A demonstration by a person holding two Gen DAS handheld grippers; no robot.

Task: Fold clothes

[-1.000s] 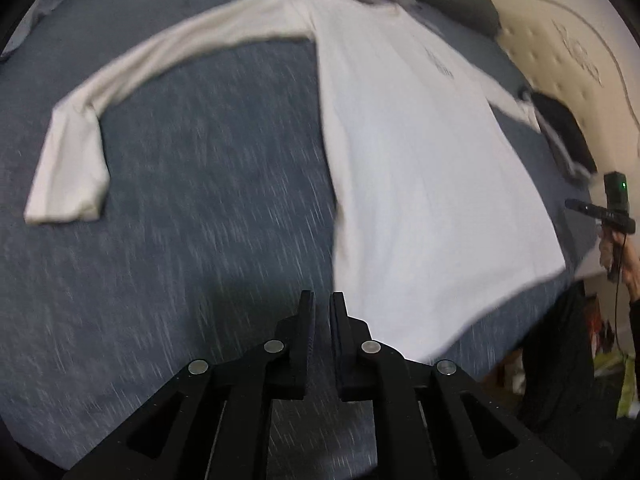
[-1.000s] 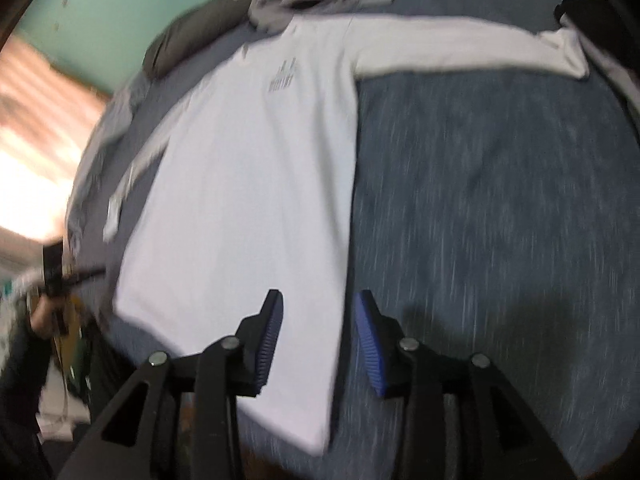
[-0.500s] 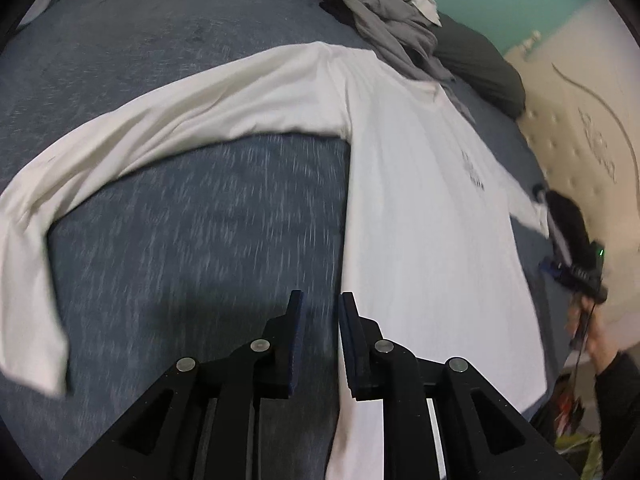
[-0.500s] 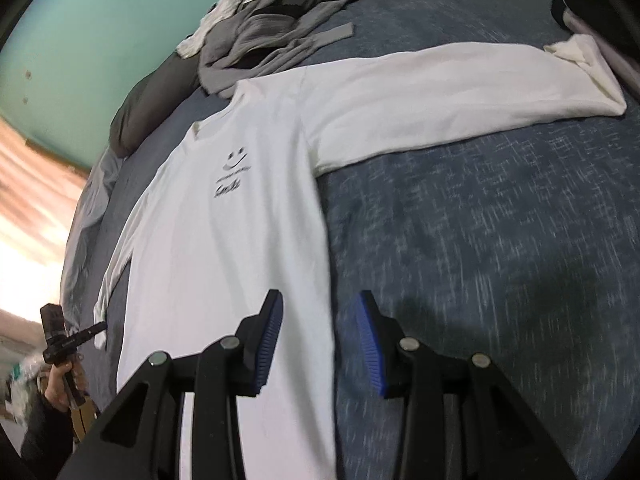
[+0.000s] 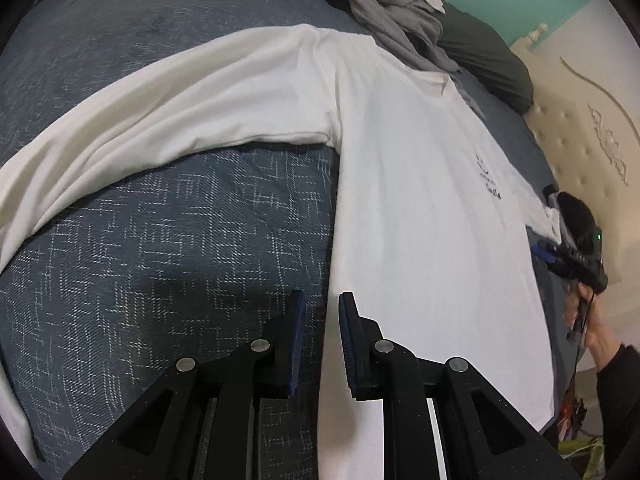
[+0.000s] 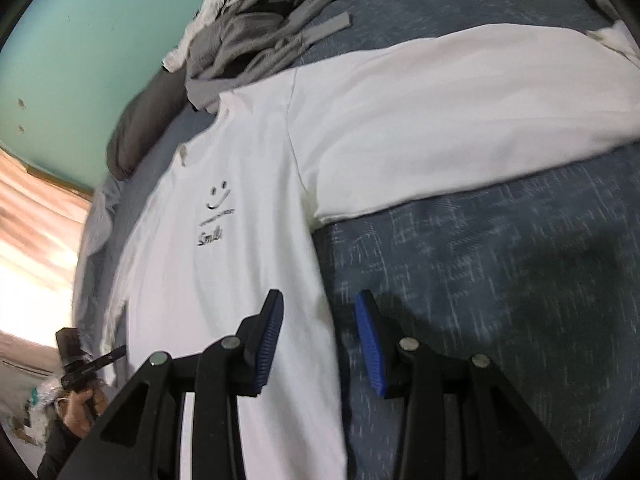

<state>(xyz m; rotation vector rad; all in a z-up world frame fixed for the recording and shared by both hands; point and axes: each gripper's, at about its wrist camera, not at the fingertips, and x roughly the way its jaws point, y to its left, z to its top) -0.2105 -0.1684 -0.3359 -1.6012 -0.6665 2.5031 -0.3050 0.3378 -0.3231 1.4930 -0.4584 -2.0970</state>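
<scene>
A white long-sleeve shirt with a small smiley print lies flat, front up, on a blue bedspread. Both sleeves are spread outward. My left gripper hovers over one side edge of the shirt's body, below the armpit. It is open, the jaws a narrow gap apart, with nothing clamped. In the right wrist view, the right gripper hovers open over the shirt's opposite side edge, which runs under the gap between its blue pads. The other sleeve stretches away to the right.
A heap of grey and white clothes and a dark pillow lie beyond the collar. A cream tufted headboard stands on the right. A teal wall rises behind the bed. A person's hand is at the shirt's far side.
Both grippers have travelled up along the shirt's side edges from the hem toward the armpits, and lower. The left jaws have parted slightly.
</scene>
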